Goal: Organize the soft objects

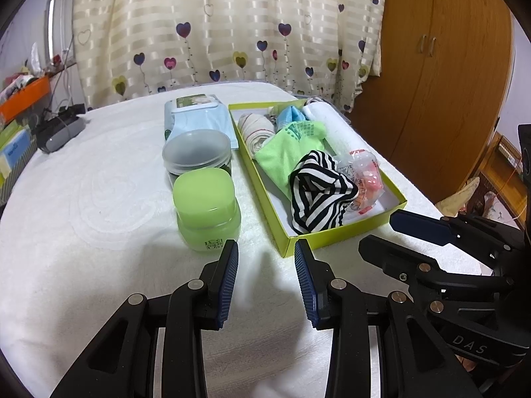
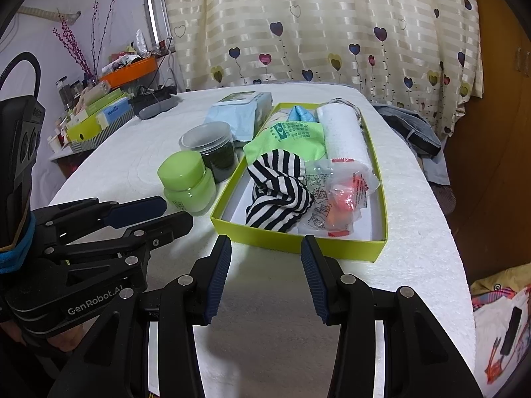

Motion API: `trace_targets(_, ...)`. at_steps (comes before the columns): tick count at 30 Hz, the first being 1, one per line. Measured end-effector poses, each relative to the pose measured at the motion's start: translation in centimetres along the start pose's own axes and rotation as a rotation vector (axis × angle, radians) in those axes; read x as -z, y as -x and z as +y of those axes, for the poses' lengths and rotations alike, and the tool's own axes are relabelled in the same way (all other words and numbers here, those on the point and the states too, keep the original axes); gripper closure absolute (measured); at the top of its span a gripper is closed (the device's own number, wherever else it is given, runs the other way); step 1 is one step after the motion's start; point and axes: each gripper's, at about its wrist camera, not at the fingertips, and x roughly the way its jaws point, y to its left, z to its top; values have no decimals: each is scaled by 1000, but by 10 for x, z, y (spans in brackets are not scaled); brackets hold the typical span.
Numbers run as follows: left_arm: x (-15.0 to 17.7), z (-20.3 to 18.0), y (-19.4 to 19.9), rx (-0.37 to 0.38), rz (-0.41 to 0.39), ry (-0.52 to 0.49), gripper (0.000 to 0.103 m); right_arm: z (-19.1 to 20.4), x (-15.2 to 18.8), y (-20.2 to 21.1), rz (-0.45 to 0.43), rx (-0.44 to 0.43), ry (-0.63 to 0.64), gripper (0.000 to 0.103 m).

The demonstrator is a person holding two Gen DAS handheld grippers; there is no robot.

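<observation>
Left tongs (image 1: 266,278) spread, nothing between the blue pads, hovering low over the white-covered table (image 1: 83,199) just near of the green jar and the near left corner of the box. Right tongs (image 2: 266,275) likewise spread and empty, poised over bare cloth just near of the box's near wall. Both sets side by side, close together but apart, each visible at the edge of the other's view.

On the table, toward the right: a shallow lime-green box (image 1: 332,238), long axis running near to far, holding the soft things. Nearest inside, a crumpled black-and-white striped cloth (image 1: 318,192); just right of it and touching, a clear plastic packet (image 1: 361,179) with something orange-pink within. Beyond the striped cloth, a light green cloth (image 1: 288,152) with printed markings, partly under the stripes. At the far left of the box, a rolled whitish cloth with red lines (image 1: 255,129); at the far end, something blue (image 1: 290,114), crumpled. Along the right wall, a white rolled towel (image 1: 335,126), lying lengthwise.

Left of the box, standing in a row near to far: a green jar (image 1: 207,209) with a rounded square lid, a clear-lidded round container (image 1: 197,152) with dark contents, touching or nearly touching the jar, and a pale blue wipes pack (image 1: 195,112) lying flat.

Behind the table, a cream curtain (image 1: 232,26) with heart shapes; far right, a wooden wardrobe (image 1: 441,66).
</observation>
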Motion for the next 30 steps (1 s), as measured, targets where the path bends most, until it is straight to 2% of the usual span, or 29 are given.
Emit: trace_targets(30, 1, -1, 3, 2, -10, -27, 69, 0, 1, 1, -3, -5, -1, 58)
